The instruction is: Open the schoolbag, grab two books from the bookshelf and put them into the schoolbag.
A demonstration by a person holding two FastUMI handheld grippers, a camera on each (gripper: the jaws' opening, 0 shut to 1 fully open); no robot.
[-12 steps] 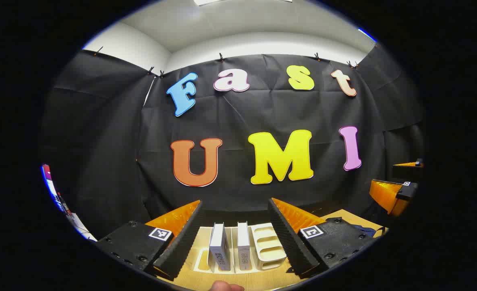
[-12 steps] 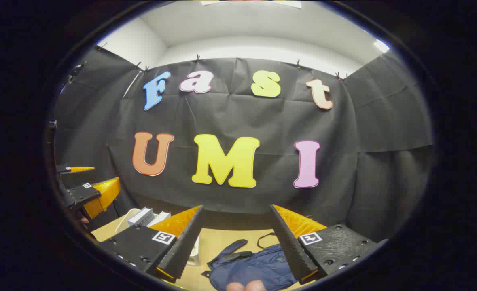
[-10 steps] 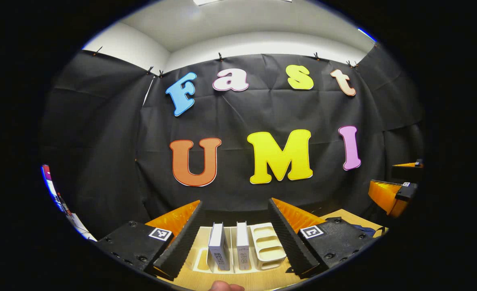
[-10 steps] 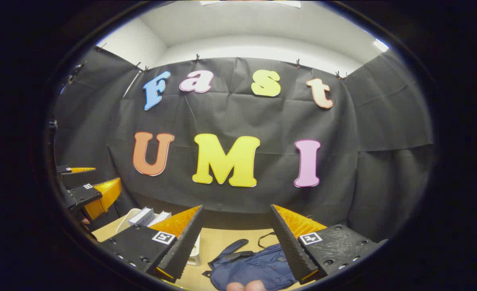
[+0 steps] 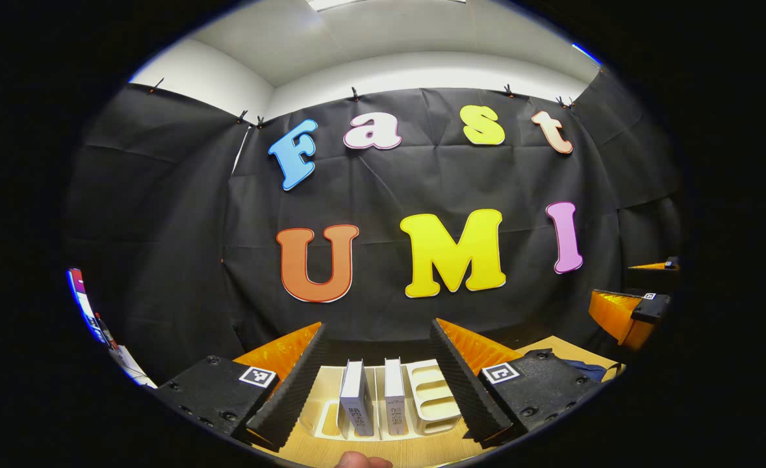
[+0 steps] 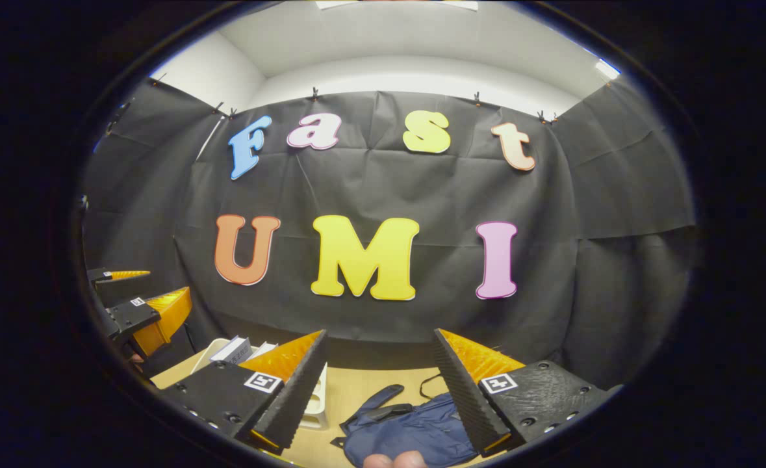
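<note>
Pale wood surface lies low in front of you, and you hold both tools level and well above it, aimed at the black cloth wall. Your left tongs stand wide apart with nothing between the fingers and touch nothing. In the left gripper view, two white books stand upright side by side in the cream bookshelf, which sits on the surface straight ahead between the fingers. A fingertip of your hand peeks in at the bottom edge.

Your right tongs are likewise spread wide and empty, hanging clear of everything. In the right gripper view the navy schoolbag lies flat on the surface beneath the gap, its strap looped out behind it; whether its zip is undone cannot be told. The bookshelf with the books shows to the left, partly behind the near finger, and your left tongs show farther off at the left edge. In the left gripper view your right tongs show at the far right, with a corner of the schoolbag below.

Against half a second ago, both tools have barely drifted: the books and the schoolbag sit a touch lower in their views, and the spread of both tongs is unchanged.
</note>
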